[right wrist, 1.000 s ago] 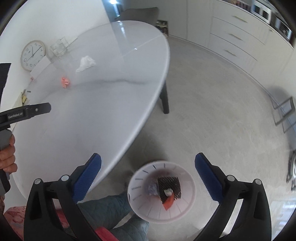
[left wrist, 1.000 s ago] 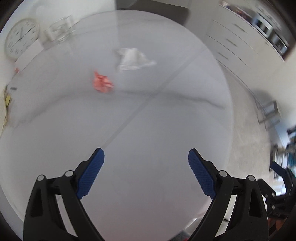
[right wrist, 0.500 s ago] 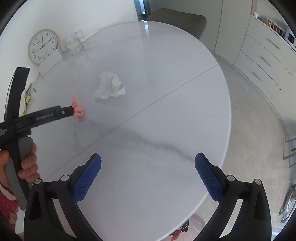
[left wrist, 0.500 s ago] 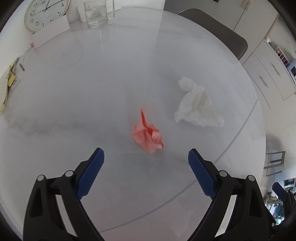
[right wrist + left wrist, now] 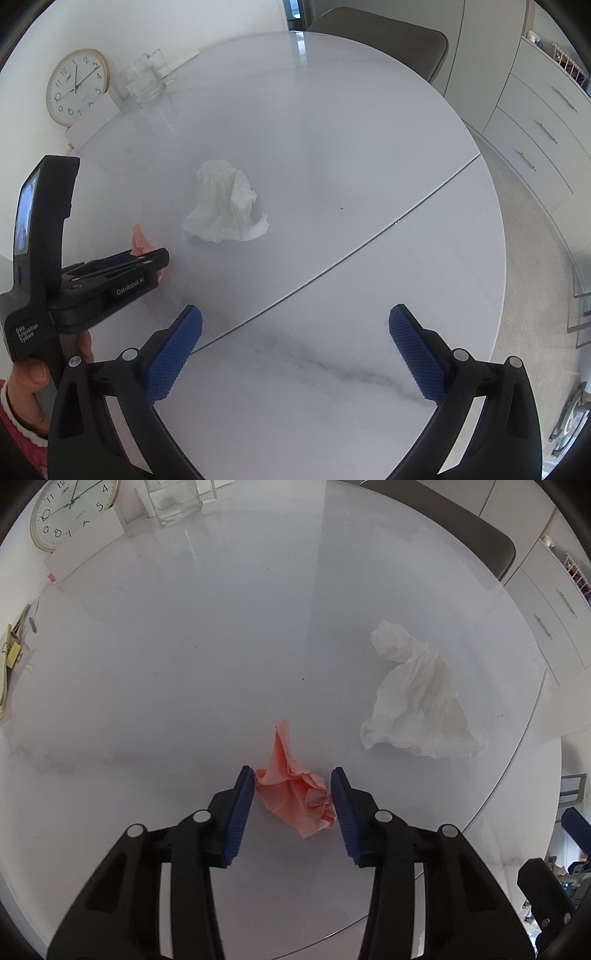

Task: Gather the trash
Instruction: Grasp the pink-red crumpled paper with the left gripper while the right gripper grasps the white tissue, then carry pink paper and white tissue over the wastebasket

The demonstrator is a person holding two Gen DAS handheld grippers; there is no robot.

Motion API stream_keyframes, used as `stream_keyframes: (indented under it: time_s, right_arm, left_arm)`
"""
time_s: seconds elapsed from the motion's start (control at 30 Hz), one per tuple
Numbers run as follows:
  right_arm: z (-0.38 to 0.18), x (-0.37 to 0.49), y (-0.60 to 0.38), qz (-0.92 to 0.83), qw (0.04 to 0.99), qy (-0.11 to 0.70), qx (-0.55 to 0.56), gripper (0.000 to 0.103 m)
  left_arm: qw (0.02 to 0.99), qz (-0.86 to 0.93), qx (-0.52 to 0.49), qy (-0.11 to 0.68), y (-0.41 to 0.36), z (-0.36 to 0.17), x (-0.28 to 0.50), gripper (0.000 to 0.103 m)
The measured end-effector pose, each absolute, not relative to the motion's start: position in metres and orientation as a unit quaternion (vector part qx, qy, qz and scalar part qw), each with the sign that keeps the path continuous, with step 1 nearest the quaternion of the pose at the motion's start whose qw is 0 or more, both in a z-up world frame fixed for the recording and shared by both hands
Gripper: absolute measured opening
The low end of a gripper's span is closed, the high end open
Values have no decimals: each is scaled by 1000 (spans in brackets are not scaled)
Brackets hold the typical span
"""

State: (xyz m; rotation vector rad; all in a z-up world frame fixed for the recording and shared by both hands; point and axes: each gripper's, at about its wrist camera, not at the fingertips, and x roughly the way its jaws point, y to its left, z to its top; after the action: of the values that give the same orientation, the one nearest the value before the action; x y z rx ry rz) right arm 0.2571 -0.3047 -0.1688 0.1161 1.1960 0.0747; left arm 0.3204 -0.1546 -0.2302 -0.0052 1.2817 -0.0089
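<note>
A crumpled pink paper (image 5: pixel 291 794) lies on the white round table (image 5: pixel 184 664). My left gripper (image 5: pixel 291 779) points steeply down over it, its jaws closing, and both blue pads touch the paper's sides. In the right wrist view the left gripper (image 5: pixel 155 260) is held by a hand, with the pink paper (image 5: pixel 139 240) showing at its tips. A crumpled white tissue (image 5: pixel 417 709) lies to the right of the pink paper, untouched. My right gripper (image 5: pixel 295 317) hangs open above the near part of the table, with nothing between its fingers, and the white tissue (image 5: pixel 225 210) lies ahead of it to the left.
A round clock (image 5: pixel 75 86) leans at the table's far left beside a white card and a glass (image 5: pixel 146 85). Clipped papers (image 5: pixel 11 657) lie at the left edge. A grey chair (image 5: pixel 380 40) stands behind the table, and drawers (image 5: pixel 535 122) line the right wall.
My left gripper came down over the pink paper and its jaws narrowed around it. The right gripper swung from the floor bin over the table toward the white tissue.
</note>
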Motion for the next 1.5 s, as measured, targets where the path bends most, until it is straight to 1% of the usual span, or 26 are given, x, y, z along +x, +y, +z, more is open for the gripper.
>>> stream_keyframes:
  time_s: [0.1, 0.2, 0.47, 0.73, 0.8, 0.87, 0.9, 0.97, 1.0, 1.23, 1.5]
  right_arm:
    - [-170, 264, -301, 37, 823, 565, 49, 101]
    - [-171, 273, -295, 42, 822, 566, 42, 101]
    - [-186, 321, -261, 77, 816, 573, 20, 101]
    - [-209, 370, -221, 73, 806, 587, -3, 100]
    - [-213, 372, -215, 66, 805, 589, -13, 90]
    - [-217, 373, -212, 61, 802, 594, -20, 55]
    - [-218, 374, -212, 62, 800, 597, -16, 51]
    - [-215, 370, -215, 61, 802, 594, -13, 21]
    - [-214, 368, -218, 66, 801, 595, -4, 18]
    - [-183, 322, -256, 61, 820, 568, 40, 18]
    - [-138, 192, -324, 32, 837, 538, 88, 18]
  left_arm:
    - [803, -11, -10, 596, -152, -229, 319, 37]
    - [803, -16, -12, 595, -145, -227, 319, 36]
    - [815, -13, -13, 579, -117, -215, 306, 36]
    - [808, 1, -35, 588, -84, -216, 302, 36]
    - [807, 3, -38, 589, -81, -217, 301, 36]
    - [808, 4, -35, 588, -79, -216, 301, 36]
    - [809, 5, -35, 587, -79, -215, 300, 36]
    - [811, 2, -32, 585, -81, -213, 301, 36]
    - [812, 1, -31, 583, -81, -212, 299, 36]
    - [820, -23, -12, 572, -99, -193, 277, 36]
    - [817, -106, 36, 566, -145, -167, 211, 36]
